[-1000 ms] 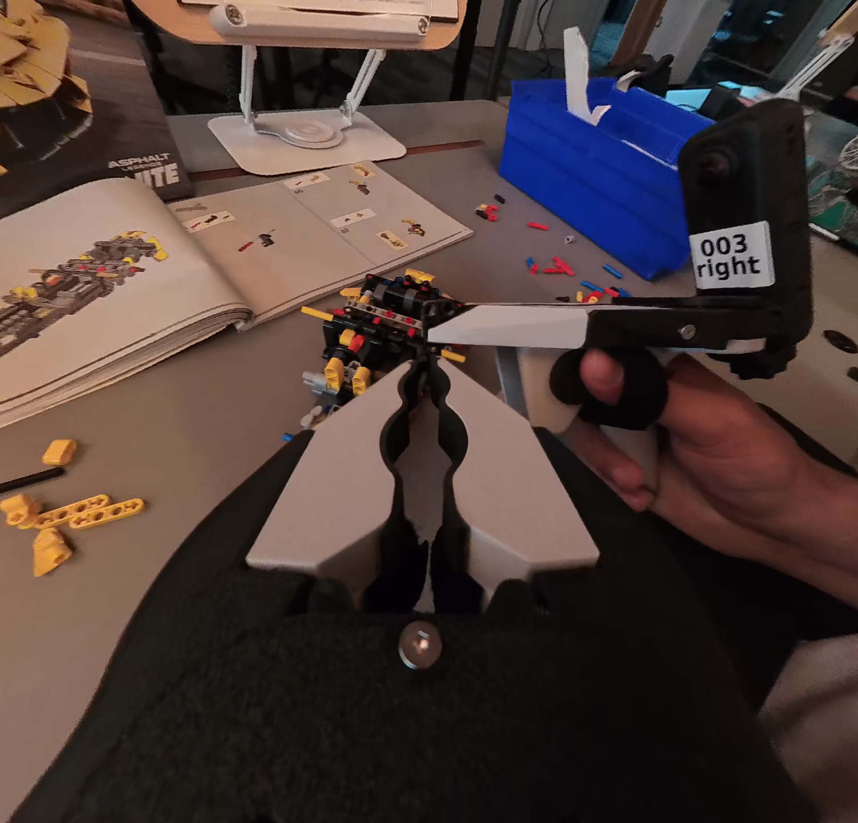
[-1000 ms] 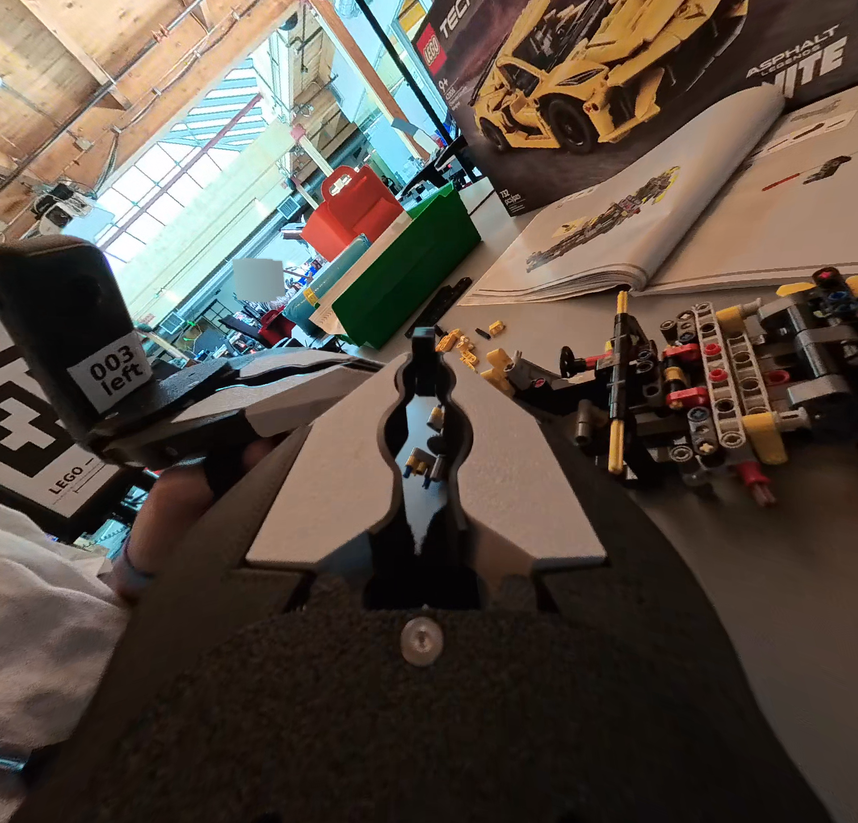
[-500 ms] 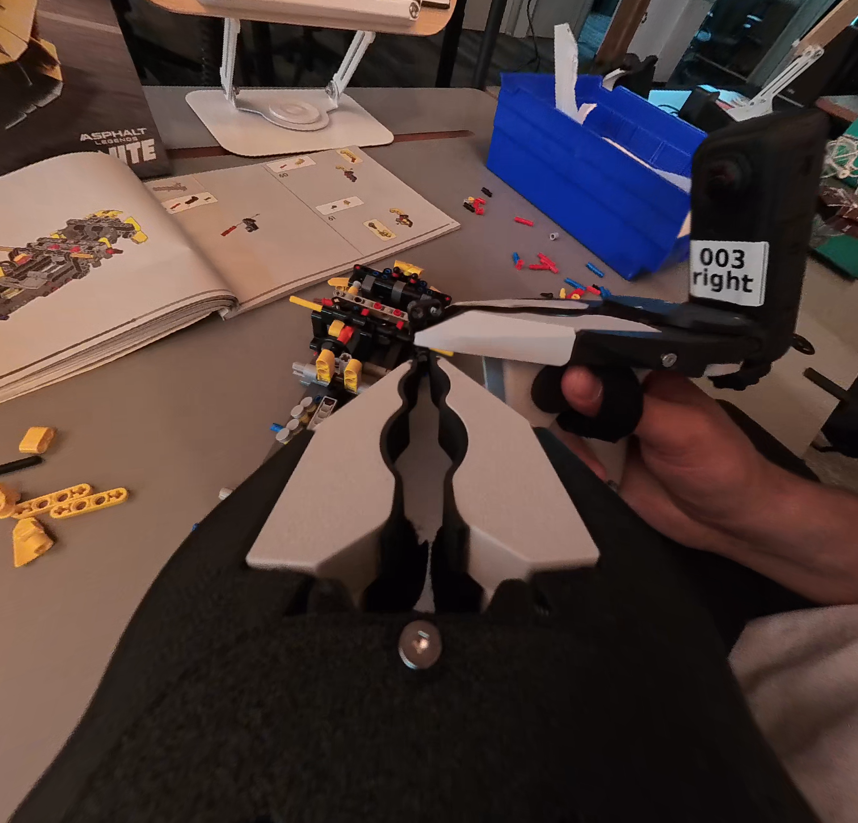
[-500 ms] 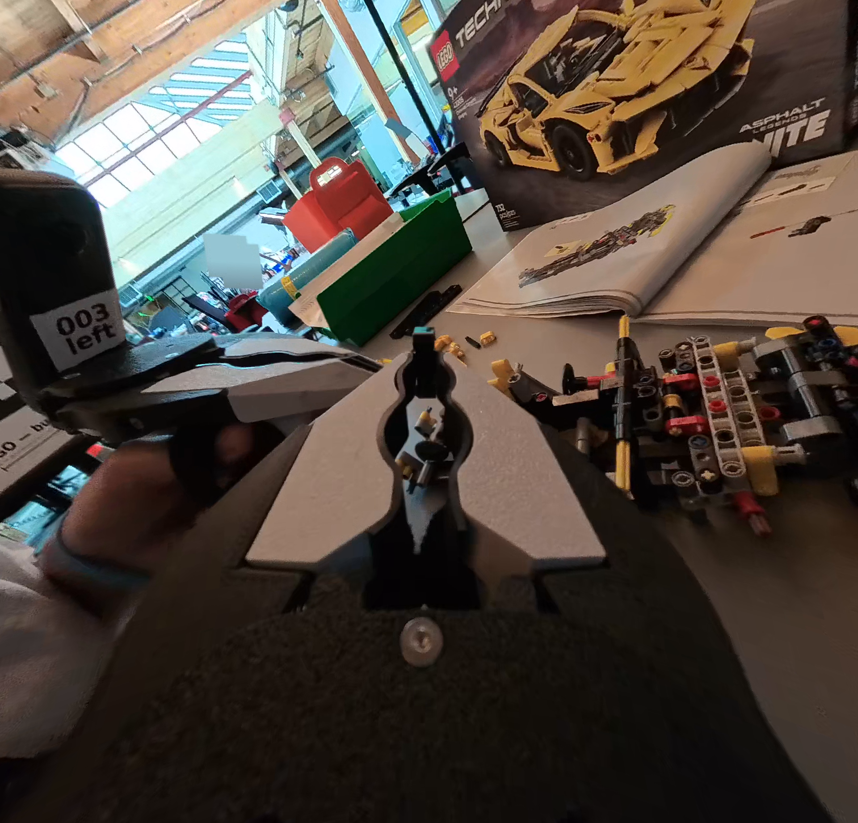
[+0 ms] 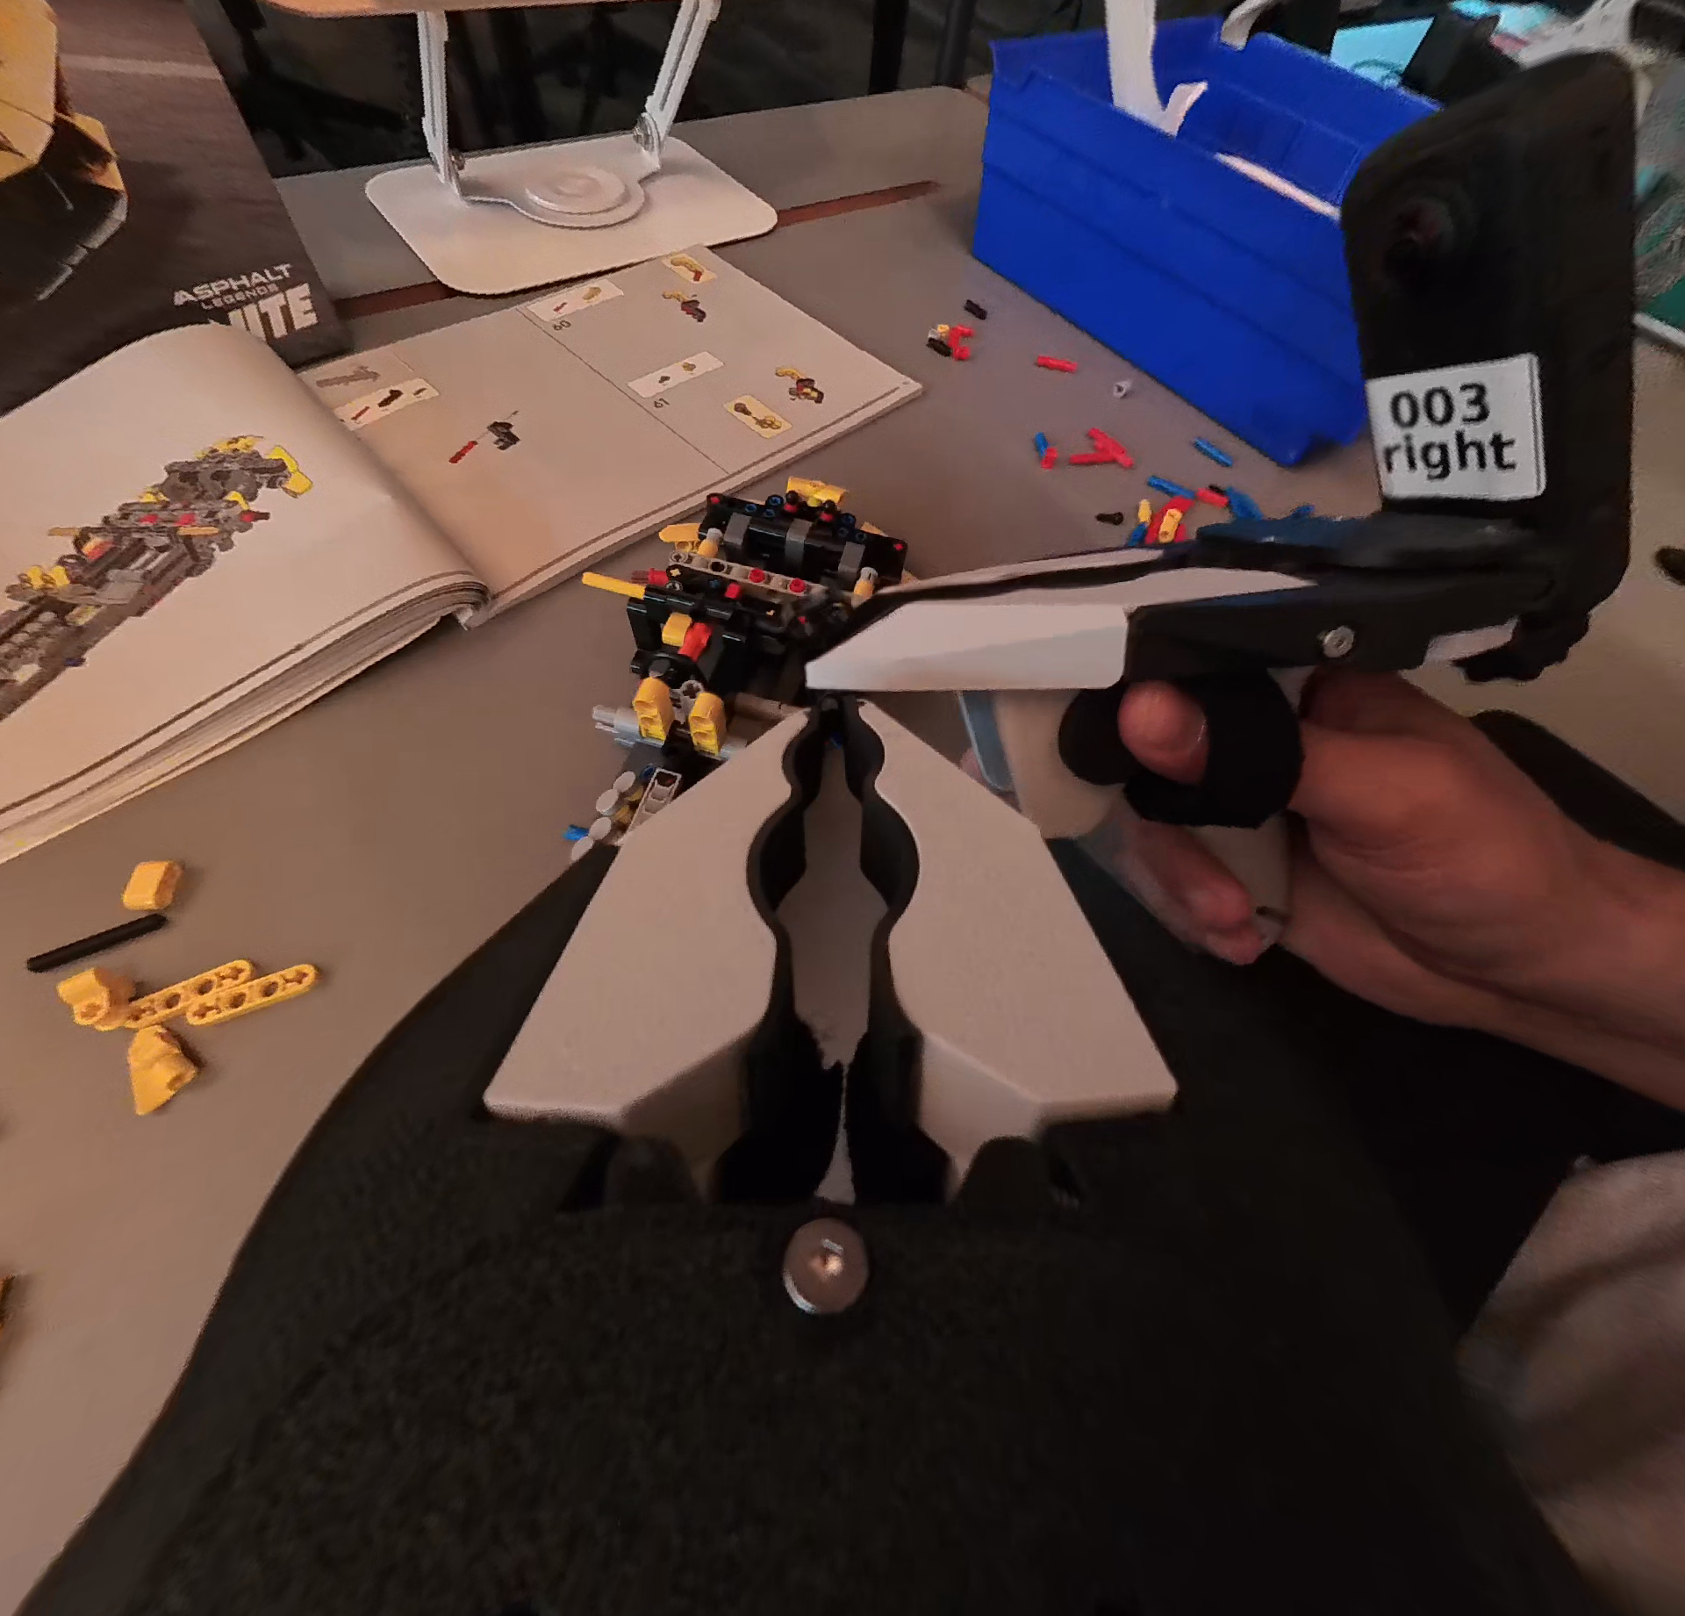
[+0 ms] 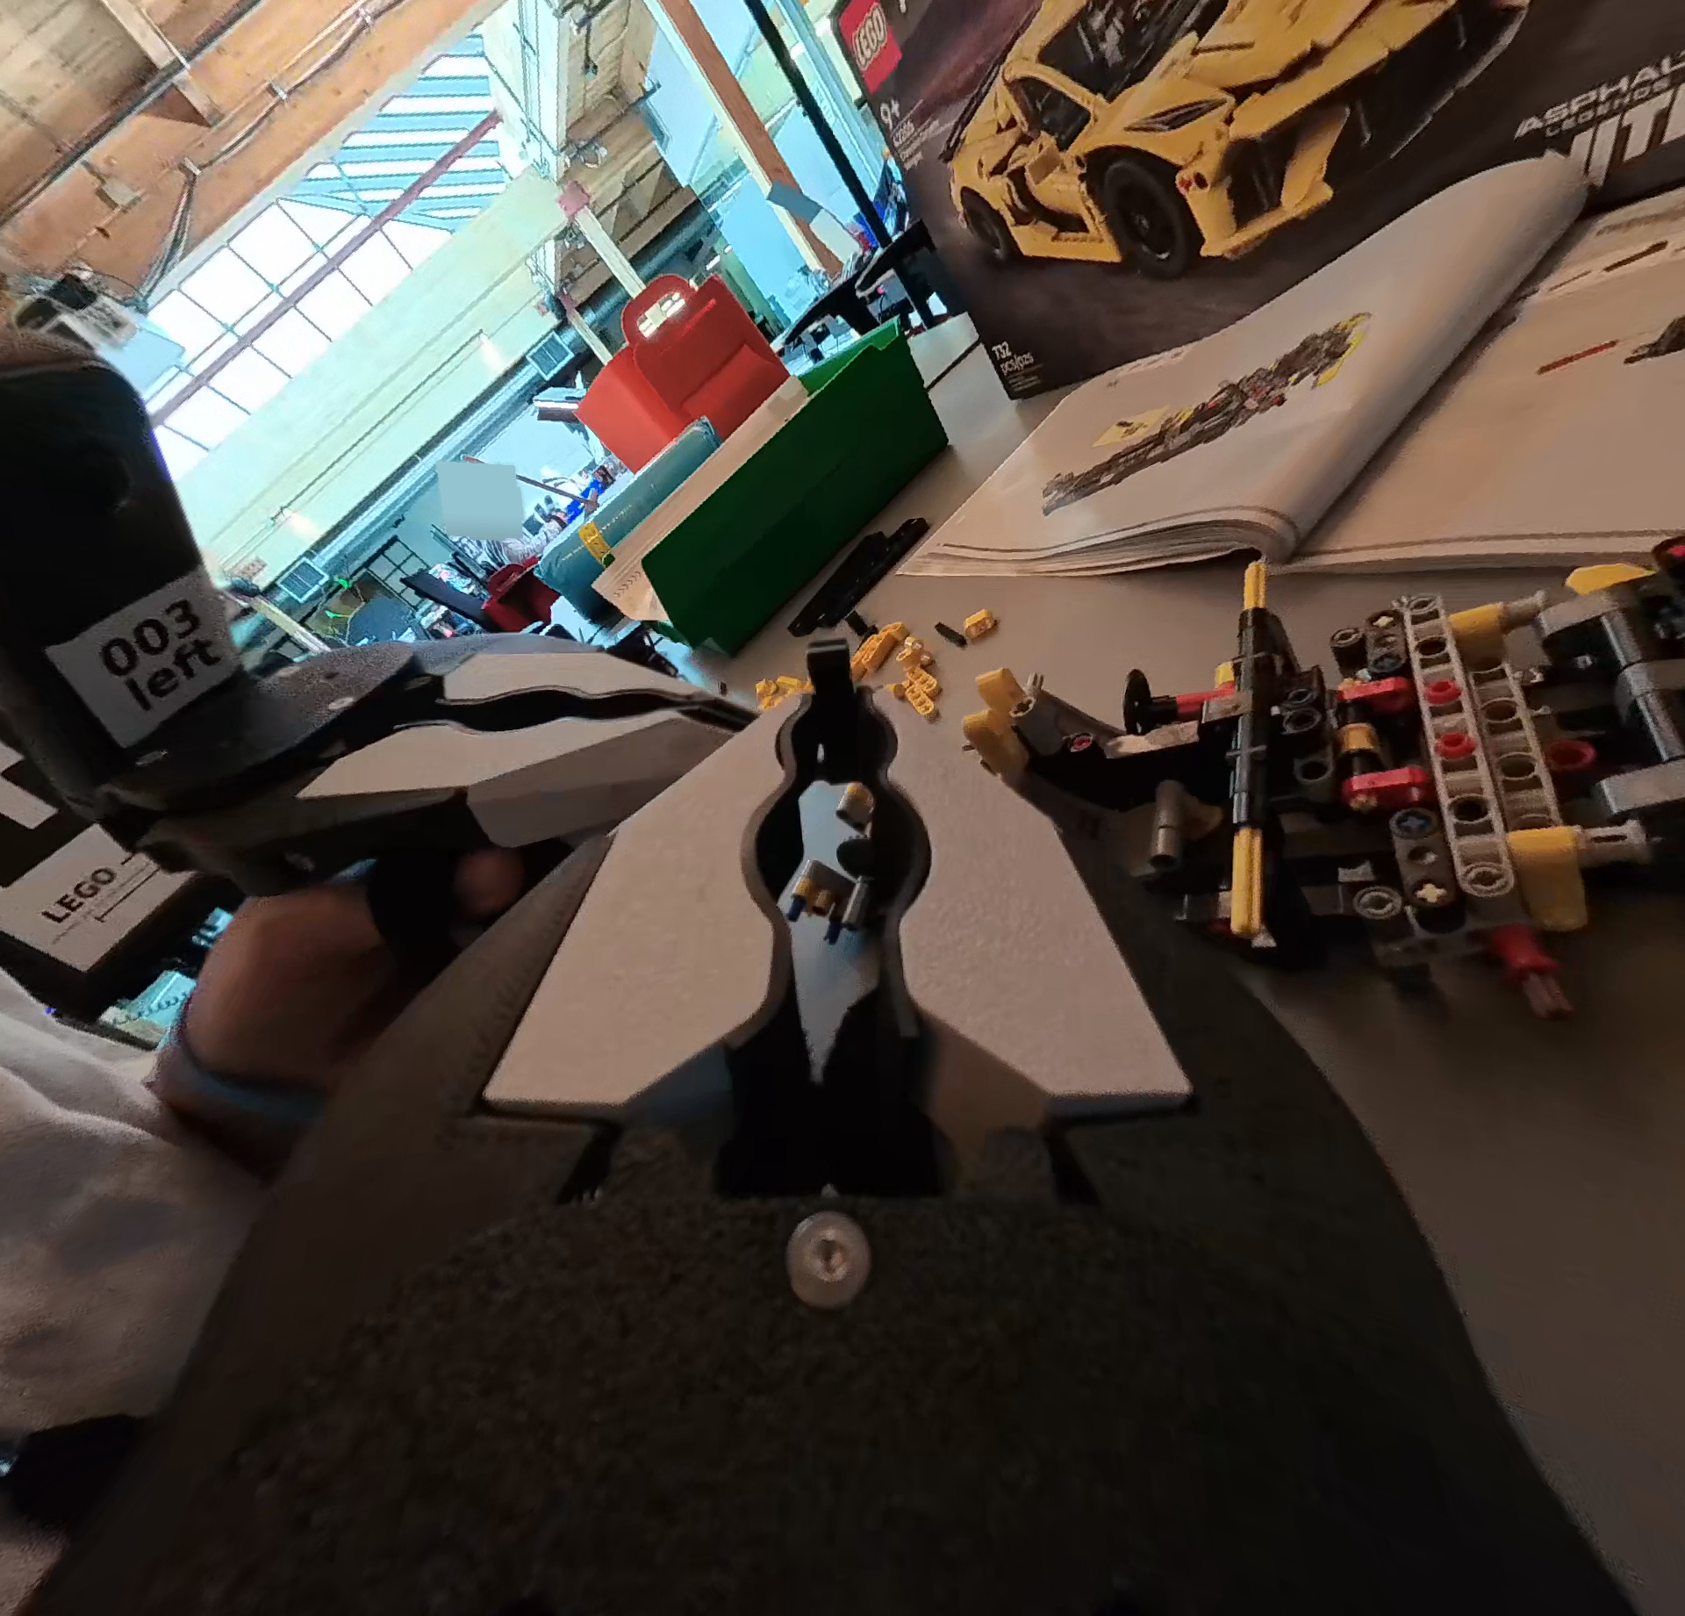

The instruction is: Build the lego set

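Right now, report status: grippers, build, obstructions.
Left gripper shut, tip to tip with right gripper. Right shut on small black piece. Chassis on table, apart from both. Loose grey parts beside it.

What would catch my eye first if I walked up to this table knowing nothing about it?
Probably the half-built lego model, black and grey with yellow and red pieces, in the middle of the table beside an open instruction booklet. Just in front of it, two hand-held grippers meet tip to tip: the left gripper from below and the right gripper from the right side. Next, a bright blue bin at the back right, with small red and blue pieces scattered before it.
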Demonstrator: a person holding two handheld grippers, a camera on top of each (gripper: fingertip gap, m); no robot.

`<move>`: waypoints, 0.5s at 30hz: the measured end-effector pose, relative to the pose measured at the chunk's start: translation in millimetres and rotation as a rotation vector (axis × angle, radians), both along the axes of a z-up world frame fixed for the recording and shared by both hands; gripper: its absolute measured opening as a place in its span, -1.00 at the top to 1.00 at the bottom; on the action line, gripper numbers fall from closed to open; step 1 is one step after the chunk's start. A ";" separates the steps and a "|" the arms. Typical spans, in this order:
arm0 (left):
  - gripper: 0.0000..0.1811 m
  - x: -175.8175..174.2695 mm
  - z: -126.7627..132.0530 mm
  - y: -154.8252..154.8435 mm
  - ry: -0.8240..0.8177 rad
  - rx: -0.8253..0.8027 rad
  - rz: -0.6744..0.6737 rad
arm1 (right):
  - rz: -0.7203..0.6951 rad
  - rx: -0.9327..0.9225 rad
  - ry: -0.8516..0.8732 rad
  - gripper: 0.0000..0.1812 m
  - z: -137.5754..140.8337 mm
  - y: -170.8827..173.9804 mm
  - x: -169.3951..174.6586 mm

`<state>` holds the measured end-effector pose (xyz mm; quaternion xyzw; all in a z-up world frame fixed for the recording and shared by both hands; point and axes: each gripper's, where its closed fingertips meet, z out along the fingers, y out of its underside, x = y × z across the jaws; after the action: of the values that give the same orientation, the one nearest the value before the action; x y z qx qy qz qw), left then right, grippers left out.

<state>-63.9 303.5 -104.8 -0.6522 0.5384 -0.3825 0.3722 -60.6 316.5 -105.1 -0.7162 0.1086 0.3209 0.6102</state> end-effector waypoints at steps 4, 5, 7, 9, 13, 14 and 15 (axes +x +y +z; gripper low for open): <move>0.95 -0.7 -0.3 -1.6 0.039 0.078 -0.034 | 0.016 -0.008 -0.050 0.92 0.3 -1.5 -1.0; 0.95 -1.4 -1.9 -1.6 0.057 0.110 -0.050 | 0.021 -0.011 -0.097 0.92 -0.3 -1.8 -1.4; 0.96 -2.8 -6.3 -2.4 0.089 0.163 -0.084 | 0.057 -0.038 -0.148 0.92 -3.1 -3.0 -3.9; 0.96 -3.9 -9.9 -3.8 0.108 0.203 -0.118 | 0.093 -0.056 -0.141 0.92 -5.6 -4.0 -5.6; 0.96 -4.2 -16.8 -5.8 0.139 0.258 -0.169 | 0.141 -0.085 -0.113 0.92 -11.2 -5.0 -8.1; 0.97 -4.0 -17.2 -5.7 0.140 0.258 -0.174 | 0.151 -0.085 -0.103 0.92 -11.9 -4.7 -7.9; 0.96 -3.2 -16.2 -5.9 0.130 0.244 -0.177 | 0.161 -0.088 -0.089 0.92 -12.4 -4.6 -7.0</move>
<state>-67.2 297.7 -120.9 -0.5757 0.6590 -0.3026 0.3778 -67.6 311.9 -117.4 -0.7623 0.0374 0.3319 0.5544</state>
